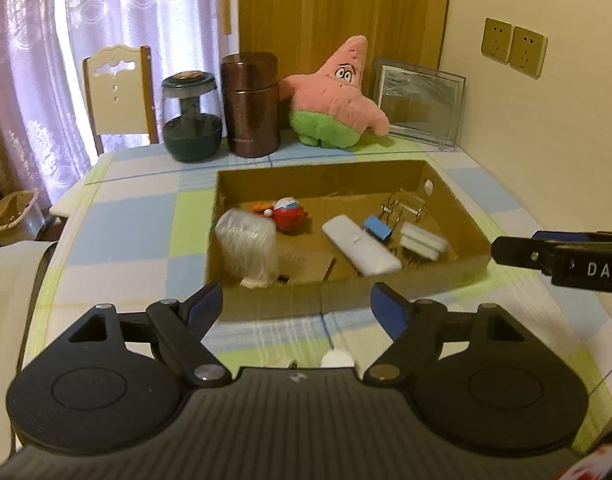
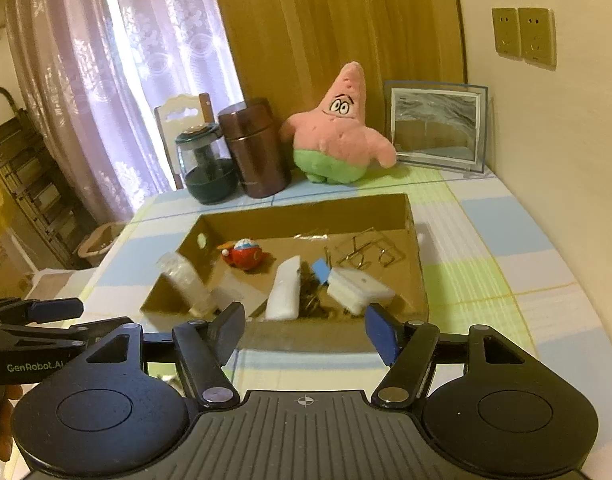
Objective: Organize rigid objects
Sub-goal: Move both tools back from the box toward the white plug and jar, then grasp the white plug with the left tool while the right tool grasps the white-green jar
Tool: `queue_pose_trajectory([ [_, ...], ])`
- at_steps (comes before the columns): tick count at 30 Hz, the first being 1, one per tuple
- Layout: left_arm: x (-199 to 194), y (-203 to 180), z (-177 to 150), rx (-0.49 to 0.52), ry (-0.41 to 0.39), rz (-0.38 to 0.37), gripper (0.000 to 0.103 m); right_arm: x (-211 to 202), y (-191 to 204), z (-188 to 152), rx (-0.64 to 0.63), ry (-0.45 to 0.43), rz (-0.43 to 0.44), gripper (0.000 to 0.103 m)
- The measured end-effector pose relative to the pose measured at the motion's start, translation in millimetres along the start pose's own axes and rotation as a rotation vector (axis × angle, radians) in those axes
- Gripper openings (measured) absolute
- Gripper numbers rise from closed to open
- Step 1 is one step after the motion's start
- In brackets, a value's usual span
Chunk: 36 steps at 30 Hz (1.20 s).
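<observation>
Left claw (image 1: 296, 306): wide open, empty
Right claw (image 2: 304, 330): open, empty
Ahead: cardboard box (image 1: 471, 220) on bench (image 1: 118, 236)
Behind box: brown canister (image 1: 250, 106), pink plush star (image 1: 337, 100), glass frame (image 1: 419, 102)

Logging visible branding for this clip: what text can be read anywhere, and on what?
"DAS", cut off by the frame edge: on the right gripper.
"GenRobot.AI": on the left gripper.
Print on the brown canister: too blurred to read.
Marks on the cardboard flap in the box: too blurred.

Brown cardboard box (image 1: 445, 196), pink-and-green plush star (image 1: 337, 96), blue-green checked tablecloth (image 1: 126, 224)
</observation>
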<state>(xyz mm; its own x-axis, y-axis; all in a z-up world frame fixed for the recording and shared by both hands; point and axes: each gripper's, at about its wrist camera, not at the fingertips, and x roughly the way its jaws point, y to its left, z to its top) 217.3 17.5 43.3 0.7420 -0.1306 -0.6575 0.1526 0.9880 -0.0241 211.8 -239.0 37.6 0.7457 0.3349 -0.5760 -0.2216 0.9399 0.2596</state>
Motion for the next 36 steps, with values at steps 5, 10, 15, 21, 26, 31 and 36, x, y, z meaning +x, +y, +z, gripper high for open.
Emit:
queue_pose_trajectory([
  [5, -23, 10, -25, -0.015, -0.006, 0.032, 0.082, -19, 12, -17, -0.023, -0.003, 0.006, 0.066],
  [10, -42, 17, -47, -0.024, -0.002, 0.052, 0.083, -32, 25, -33, -0.051, -0.009, 0.015, 0.067],
  [15, -55, 18, -63, -0.016, 0.002, 0.071, 0.083, -44, 33, -48, -0.063, -0.01, 0.02, 0.068],
  [21, -66, 18, -76, -0.014, 0.012, 0.077, 0.084, -54, 41, -66, -0.099, -0.008, 0.007, 0.068],
  [26, -72, 18, -85, -0.02, 0.02, 0.072, 0.083, -56, 44, -79, -0.107, 0.011, 0.006, 0.069],
  [31, -74, 17, -94, -0.016, 0.036, 0.069, 0.083, -52, 48, -88, -0.116, 0.041, 0.006, 0.069],
  [36, -72, 19, -98, -0.014, 0.046, 0.061, 0.083, -47, 52, -94, -0.128, 0.062, 0.015, 0.069],
])
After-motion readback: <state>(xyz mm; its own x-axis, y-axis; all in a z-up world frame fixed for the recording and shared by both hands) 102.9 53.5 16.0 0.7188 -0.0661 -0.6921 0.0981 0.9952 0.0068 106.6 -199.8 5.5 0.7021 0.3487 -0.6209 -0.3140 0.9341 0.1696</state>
